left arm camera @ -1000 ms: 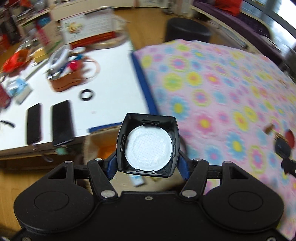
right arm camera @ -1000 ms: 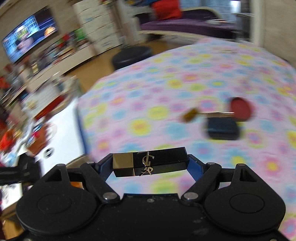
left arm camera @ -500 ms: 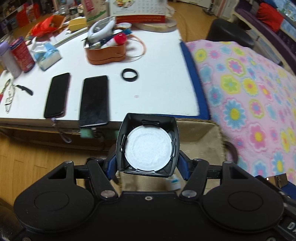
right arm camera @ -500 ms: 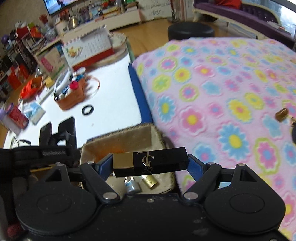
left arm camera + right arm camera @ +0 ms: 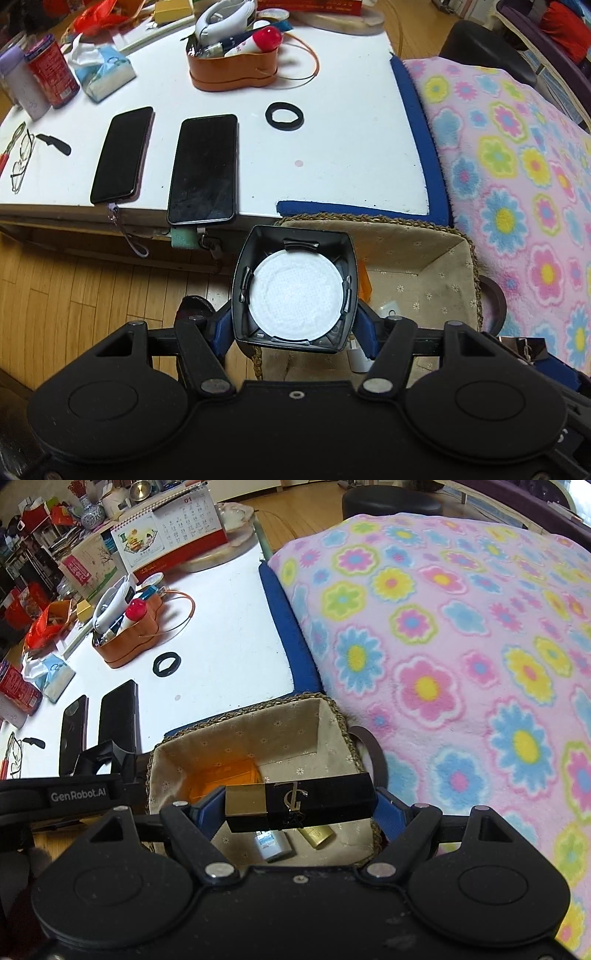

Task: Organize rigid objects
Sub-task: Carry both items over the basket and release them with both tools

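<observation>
Left gripper [image 5: 294,325] is closed on a black square open-topped case holding a white round pad [image 5: 294,293], at frame centre, over the near left rim of the woven fabric-lined basket [image 5: 436,254]. Right gripper [image 5: 301,808] clamps a black-and-gold rectangular lipstick tube [image 5: 301,806] crosswise, at lower centre, above the same basket [image 5: 236,738], which contains an orange box [image 5: 221,777]. Two black phones [image 5: 203,168] lie on the white table [image 5: 332,158], upper left.
</observation>
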Tool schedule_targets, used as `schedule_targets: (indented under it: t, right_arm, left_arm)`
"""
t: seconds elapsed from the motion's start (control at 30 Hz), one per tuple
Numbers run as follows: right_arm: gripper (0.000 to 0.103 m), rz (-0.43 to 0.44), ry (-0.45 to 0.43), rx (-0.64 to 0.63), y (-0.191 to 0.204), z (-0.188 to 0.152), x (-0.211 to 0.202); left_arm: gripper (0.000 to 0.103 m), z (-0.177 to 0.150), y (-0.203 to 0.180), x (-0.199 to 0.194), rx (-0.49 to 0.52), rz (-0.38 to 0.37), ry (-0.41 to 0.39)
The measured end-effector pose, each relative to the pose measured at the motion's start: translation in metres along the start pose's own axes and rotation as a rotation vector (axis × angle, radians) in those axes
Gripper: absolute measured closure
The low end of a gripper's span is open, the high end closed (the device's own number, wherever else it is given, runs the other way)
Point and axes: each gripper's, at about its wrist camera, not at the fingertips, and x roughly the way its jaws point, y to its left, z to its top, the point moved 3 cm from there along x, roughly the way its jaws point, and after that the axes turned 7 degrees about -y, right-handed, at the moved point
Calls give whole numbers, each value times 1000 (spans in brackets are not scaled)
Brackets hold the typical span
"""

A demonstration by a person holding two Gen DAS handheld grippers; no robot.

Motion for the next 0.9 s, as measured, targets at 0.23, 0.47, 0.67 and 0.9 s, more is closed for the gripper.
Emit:
schedule_targets:
  t: [0.23,0.47,0.67,0.9]
  right_arm:
    - [20,6,35,11,0,4,25]
    - [20,23,56,18,-7,6,37]
    - [19,27,45,26,-16,6,36]
    - [19,12,29,42,-29,2,29]
  left_arm:
    - [43,2,-8,8,23,-2,31]
    - [35,0,-18,9,61,41,28]
    - [33,-2,-22,10,71,45,38]
    - [26,-5,-26,10,87,68,34]
